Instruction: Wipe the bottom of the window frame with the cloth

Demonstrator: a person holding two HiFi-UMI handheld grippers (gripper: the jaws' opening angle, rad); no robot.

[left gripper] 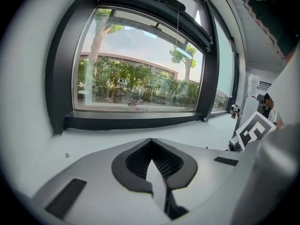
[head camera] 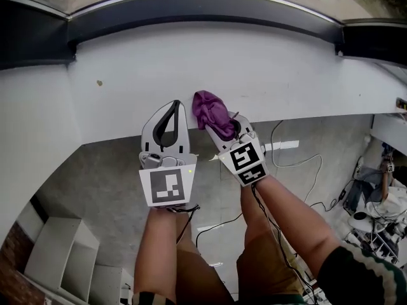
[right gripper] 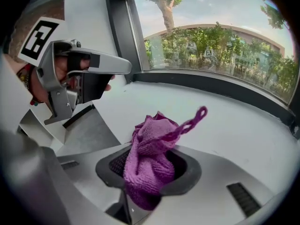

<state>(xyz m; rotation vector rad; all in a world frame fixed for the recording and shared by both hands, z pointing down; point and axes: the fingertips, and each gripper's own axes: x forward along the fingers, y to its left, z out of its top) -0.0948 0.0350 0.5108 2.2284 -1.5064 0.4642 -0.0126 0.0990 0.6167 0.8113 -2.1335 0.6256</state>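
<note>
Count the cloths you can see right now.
1: the purple cloth, clamped in the right hand-held gripper over the white sill. No other shows; the cluttered floor could hide one.

Over the sill (head camera: 127,75), left tongs (head camera: 175,107) just beside right tongs (head camera: 222,126), cloth (head camera: 210,110) in right tongs, window frame (head camera: 191,8) behind

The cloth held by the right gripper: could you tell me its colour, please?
The cloth is purple, clearest in the right gripper view.

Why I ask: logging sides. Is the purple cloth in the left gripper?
No, the purple cloth is clamped in the right gripper; the left gripper is shut and empty.
</note>
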